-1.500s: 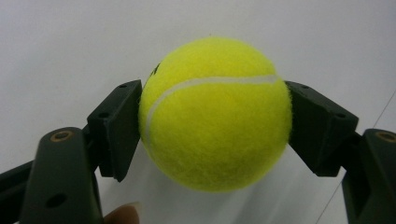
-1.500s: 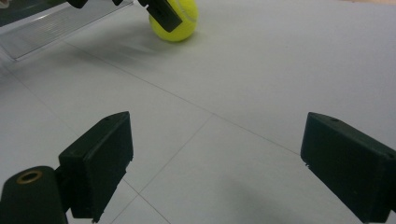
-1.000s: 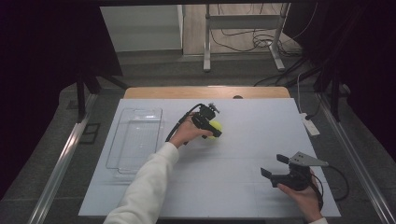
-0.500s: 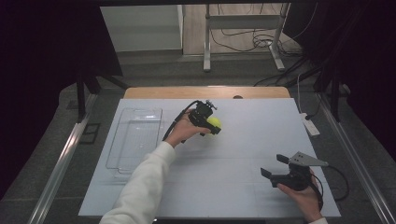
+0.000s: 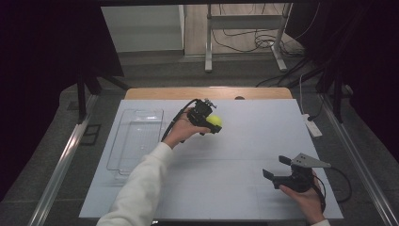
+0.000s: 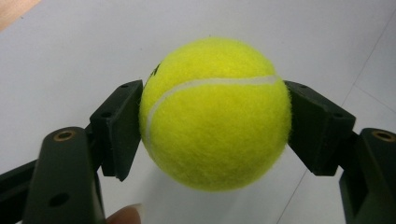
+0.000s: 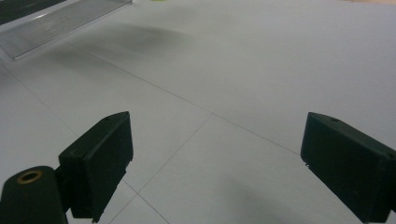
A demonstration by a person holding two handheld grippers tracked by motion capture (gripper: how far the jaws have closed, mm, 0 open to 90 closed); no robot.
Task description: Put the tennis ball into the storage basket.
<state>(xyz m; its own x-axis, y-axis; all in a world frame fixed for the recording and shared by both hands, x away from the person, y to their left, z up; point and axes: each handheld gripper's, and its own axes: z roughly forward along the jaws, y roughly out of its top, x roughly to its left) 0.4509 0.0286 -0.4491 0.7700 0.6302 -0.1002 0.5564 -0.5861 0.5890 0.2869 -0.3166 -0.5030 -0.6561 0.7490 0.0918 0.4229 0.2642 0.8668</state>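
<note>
A yellow tennis ball [image 6: 215,114] sits squeezed between both black pads of my left gripper [image 6: 212,123], clear of the white table below. In the high view that left gripper [image 5: 210,123] hovers over the middle of the table's far half with the tennis ball [image 5: 215,121] at its tip, held by a white-sleeved arm. My right gripper [image 5: 274,168] rests low near the front right of the table, its jaws wide apart. In the right gripper view the right gripper [image 7: 217,163] has bare table between its pads.
A clear plastic tray [image 5: 136,136] lies along the left side of the white table [image 5: 244,141]; its corner shows as the tray [image 7: 56,21] in the right gripper view. A white power strip [image 5: 313,126] lies at the right edge. A wooden strip [image 5: 207,93] borders the far edge.
The left gripper has risen a little with the tennis ball and shifted slightly toward the far side. The right gripper has stayed where it was.
</note>
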